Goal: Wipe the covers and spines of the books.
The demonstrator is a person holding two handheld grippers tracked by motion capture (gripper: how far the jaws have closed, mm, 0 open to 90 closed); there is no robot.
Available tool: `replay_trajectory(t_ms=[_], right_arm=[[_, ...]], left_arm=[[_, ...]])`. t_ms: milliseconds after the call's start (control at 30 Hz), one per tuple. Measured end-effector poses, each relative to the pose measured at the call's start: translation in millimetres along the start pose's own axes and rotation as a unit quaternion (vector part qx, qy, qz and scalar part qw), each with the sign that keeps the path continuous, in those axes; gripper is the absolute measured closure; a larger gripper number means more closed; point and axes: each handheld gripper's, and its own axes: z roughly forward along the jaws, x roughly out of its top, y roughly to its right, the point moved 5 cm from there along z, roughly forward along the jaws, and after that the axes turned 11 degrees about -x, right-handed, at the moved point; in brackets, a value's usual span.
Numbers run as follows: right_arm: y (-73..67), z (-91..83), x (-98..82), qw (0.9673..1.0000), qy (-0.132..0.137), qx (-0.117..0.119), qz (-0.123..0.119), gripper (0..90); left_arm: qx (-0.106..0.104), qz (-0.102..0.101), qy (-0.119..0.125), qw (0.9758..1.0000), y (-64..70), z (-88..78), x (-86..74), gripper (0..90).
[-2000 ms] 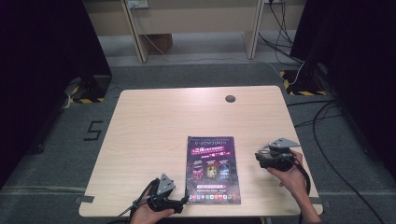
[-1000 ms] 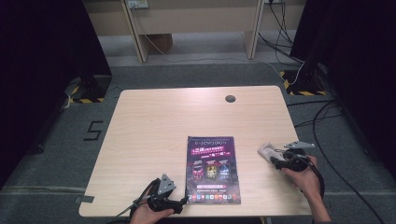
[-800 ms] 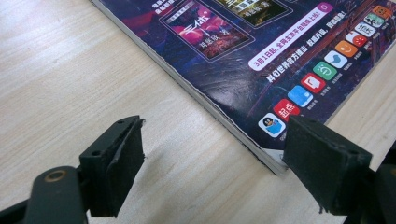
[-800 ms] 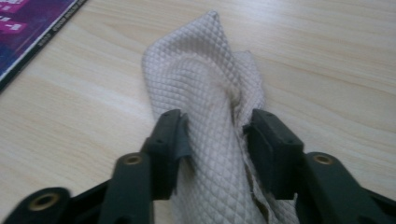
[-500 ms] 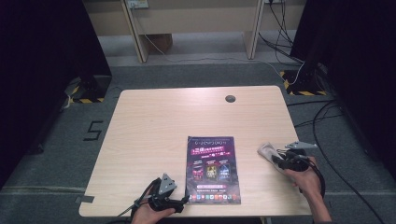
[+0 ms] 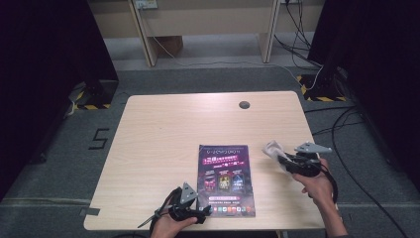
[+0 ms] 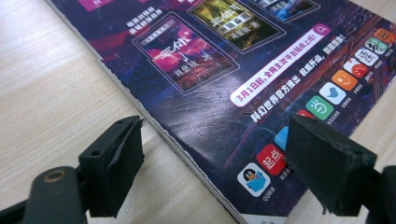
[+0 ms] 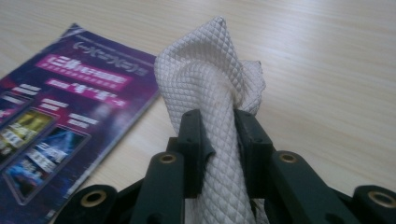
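Observation:
A purple magazine (image 6: 227, 181) (image 7: 224, 60) (image 8: 51, 112) lies flat on the wooden table (image 6: 163, 134), near its front edge. My left gripper (image 6: 204, 214) (image 7: 215, 149) is open and low at the magazine's near left corner, with one jaw over the bare wood and the other over the cover. To the magazine's right, my right gripper (image 6: 283, 161) (image 8: 219, 135) has just been closing and is now shut on a white quilted cloth (image 6: 272, 148) (image 8: 205, 70). The cloth bunches up between the jaws and hangs just above the table.
A small dark round hole (image 6: 244, 104) sits near the table's far edge. Cables (image 6: 346, 119) trail over the grey floor to the right. Wooden furniture legs (image 6: 143, 34) stand beyond the table.
My right gripper has closed on the white cloth and lifted it off the table. My left gripper has edged slightly toward the magazine's corner.

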Motion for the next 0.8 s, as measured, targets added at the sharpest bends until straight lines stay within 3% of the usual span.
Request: replay_trajectory(t_ms=[200,300,333,367,400,667,767,800], right_arm=[[-43.6,16.6,19.6,0.9987,0.003,0.027,-0.045,74.5],[-53.6,22.9,24.7,0.9980,0.003,0.033,-0.055,74.4],[-66.5,32.9,31.7,0.9973,0.003,0.037,-0.063,74.1],[-66.5,32.9,31.7,0.9973,0.003,0.037,-0.063,74.1],[-76.2,42.3,35.6,0.9968,-0.001,0.040,-0.069,74.0],[-107.2,69.7,36.4,0.9935,-0.021,0.048,-0.101,73.9],[-118.9,74.9,31.8,0.9913,-0.029,0.053,-0.117,73.3],[-123.3,78.2,28.2,0.9891,-0.034,0.051,-0.134,72.6]], left_arm=[[-0.014,0.005,0.000,0.9999,1.0,-0.3,-0.6,23.6],[-0.023,0.003,0.000,0.9997,1.5,-0.9,-1.0,26.9],[-0.025,0.001,0.002,0.9997,2.2,-0.9,-1.3,28.9],[-0.025,0.001,0.002,0.9997,2.2,-0.9,-1.3,29.1],[-0.030,0.000,0.002,0.9996,3.3,-0.4,-1.4,29.0],[-0.031,0.018,-0.010,0.9993,16.8,-0.5,-2.8,29.2],[-0.035,0.024,-0.016,0.9990,22.2,-1.1,-4.0,29.2],[-0.037,0.025,-0.017,0.9989,25.1,-1.7,-5.3,29.2]])
